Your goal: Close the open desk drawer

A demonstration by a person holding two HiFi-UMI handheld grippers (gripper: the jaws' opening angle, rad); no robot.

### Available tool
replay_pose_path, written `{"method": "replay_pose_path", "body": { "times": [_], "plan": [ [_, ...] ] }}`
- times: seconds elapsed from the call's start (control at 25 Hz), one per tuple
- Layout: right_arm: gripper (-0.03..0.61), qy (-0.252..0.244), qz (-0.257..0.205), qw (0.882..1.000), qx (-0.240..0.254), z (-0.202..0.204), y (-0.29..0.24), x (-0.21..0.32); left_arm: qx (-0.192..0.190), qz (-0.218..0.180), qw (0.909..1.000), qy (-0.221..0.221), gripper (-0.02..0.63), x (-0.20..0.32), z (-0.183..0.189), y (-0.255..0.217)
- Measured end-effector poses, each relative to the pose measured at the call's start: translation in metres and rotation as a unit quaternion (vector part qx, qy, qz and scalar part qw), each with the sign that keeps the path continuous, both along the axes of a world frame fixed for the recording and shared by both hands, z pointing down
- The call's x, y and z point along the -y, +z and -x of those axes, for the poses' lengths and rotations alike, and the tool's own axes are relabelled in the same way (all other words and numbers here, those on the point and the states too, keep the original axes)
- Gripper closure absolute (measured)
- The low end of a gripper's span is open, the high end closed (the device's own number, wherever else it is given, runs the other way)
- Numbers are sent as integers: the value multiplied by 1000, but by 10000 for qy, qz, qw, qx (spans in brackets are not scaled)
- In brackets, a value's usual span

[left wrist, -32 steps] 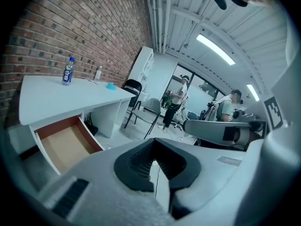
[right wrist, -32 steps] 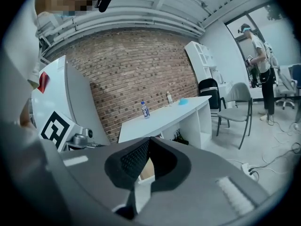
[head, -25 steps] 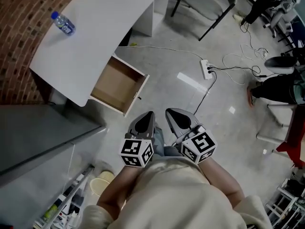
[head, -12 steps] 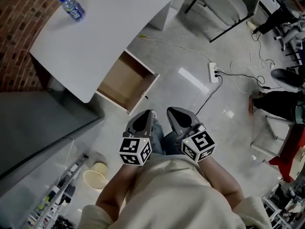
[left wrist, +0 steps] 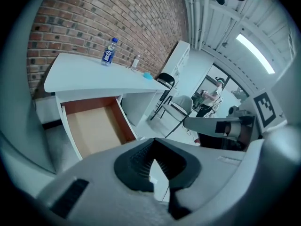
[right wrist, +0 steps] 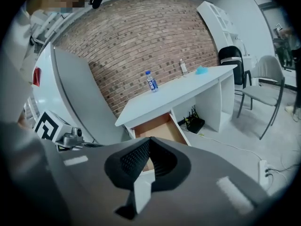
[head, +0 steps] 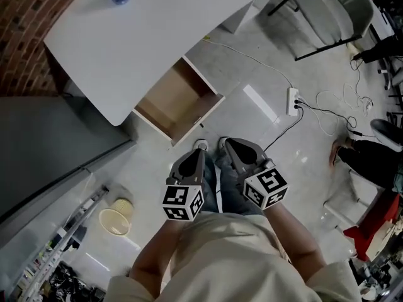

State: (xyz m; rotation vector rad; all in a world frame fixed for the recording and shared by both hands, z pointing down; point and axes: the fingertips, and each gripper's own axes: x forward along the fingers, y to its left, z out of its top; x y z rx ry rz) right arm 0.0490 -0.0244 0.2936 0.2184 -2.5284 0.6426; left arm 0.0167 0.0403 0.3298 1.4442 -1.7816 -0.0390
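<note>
Standing short of the white desk [head: 157, 30], we hold our left gripper [head: 196, 153] and right gripper [head: 229, 146] with jaws pressed together on nothing. The drawer [head: 179, 99] juts open from under it just ahead, showing only its bare wooden bottom.

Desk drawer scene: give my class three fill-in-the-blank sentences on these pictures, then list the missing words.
1. The desk drawer under the white desk has been left ____.
2. The wall behind the desk is built of ____.
3. The left gripper and the right gripper hold nothing, and the jaws of both are ____.
Missing words: open; brick; shut.
</note>
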Motion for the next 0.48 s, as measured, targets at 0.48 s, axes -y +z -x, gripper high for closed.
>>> {"method": "replay_pose_path", "body": {
  "times": [0.48],
  "plan": [
    [577, -768, 573, 9952, -177, 15, 86, 18, -323, 358, 9934, -1041, 614, 10, -10, 87]
  ]
}}
